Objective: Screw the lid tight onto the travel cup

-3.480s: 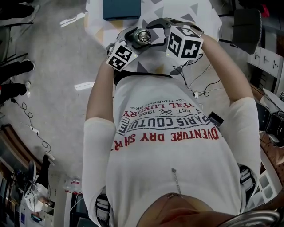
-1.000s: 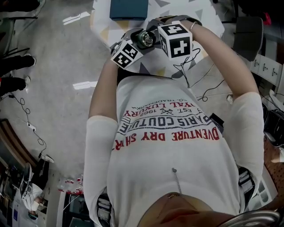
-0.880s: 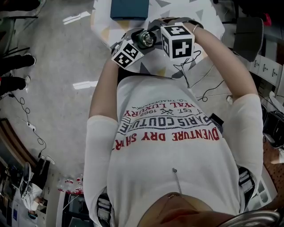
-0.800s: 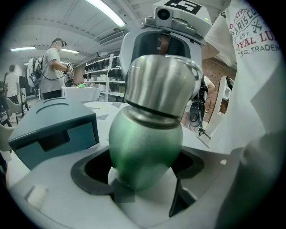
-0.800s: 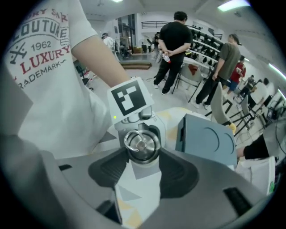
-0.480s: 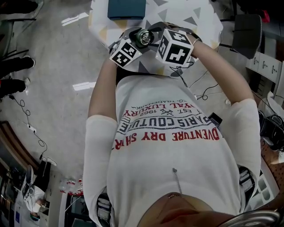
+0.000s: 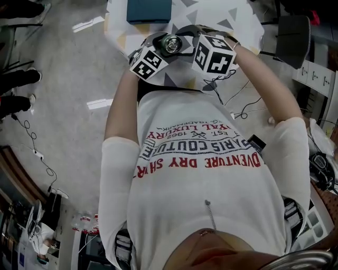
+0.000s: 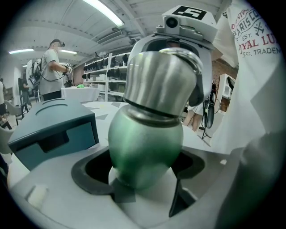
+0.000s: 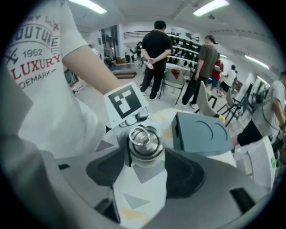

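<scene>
The travel cup point(image 8: 145, 147) has a green body and a steel lid point(image 8: 161, 80) with a ring on top. My left gripper point(image 8: 145, 179) is shut on the green body and holds the cup up over the table. In the right gripper view the lid point(image 9: 144, 142) sits between the fingertips of my right gripper point(image 9: 144, 154), whose jaws are opening, a sliver of gap showing on each side. From the head view the lid point(image 7: 170, 44) lies between the left gripper point(image 7: 158, 50) and the right gripper point(image 7: 185, 39), both held close in front of the chest.
A teal box point(image 7: 149, 9) rests on the white, triangle-patterned table point(image 7: 232, 16) just beyond the cup. Cables hang off the table's near edge. Several people stand in the background among chairs and shelves.
The right gripper's marker cube has twisted and shifted slightly right and toward me. The cup and left gripper stay where they were.
</scene>
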`<control>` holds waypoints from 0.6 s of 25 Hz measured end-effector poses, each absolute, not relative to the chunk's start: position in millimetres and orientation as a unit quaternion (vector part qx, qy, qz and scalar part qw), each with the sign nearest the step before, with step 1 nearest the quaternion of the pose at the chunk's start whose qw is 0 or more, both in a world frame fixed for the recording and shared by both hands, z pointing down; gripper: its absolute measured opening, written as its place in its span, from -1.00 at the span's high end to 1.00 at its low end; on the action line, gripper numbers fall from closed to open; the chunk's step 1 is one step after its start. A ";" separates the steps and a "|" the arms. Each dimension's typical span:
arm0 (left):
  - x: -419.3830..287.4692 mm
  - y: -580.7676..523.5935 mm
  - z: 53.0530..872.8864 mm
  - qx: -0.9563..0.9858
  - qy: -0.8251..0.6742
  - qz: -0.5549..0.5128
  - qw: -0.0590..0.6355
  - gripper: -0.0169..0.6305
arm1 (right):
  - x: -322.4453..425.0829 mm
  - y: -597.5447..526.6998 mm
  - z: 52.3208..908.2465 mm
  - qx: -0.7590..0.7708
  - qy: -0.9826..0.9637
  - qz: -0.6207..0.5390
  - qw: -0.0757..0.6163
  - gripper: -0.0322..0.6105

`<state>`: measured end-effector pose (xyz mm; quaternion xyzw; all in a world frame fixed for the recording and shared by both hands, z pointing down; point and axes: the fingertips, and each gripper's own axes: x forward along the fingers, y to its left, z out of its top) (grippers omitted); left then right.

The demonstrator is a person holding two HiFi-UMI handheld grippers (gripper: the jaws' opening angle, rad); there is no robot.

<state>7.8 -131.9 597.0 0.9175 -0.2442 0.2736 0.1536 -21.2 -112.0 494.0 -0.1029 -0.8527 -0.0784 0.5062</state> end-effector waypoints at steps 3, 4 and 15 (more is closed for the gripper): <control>7.3 -133.2 596.3 0.917 -0.247 0.272 0.152 -0.27 | -20.3 -115.8 490.9 -0.143 -0.843 -0.127 0.503 0.10; 7.4 -133.7 595.4 0.918 -0.248 0.271 0.151 -0.27 | -21.3 -116.6 488.8 -0.156 -0.841 -0.138 0.499 0.10; 9.4 -131.6 596.2 0.918 -0.244 0.273 0.155 -0.27 | -29.9 -108.9 483.3 -0.214 -0.839 -0.143 0.479 0.16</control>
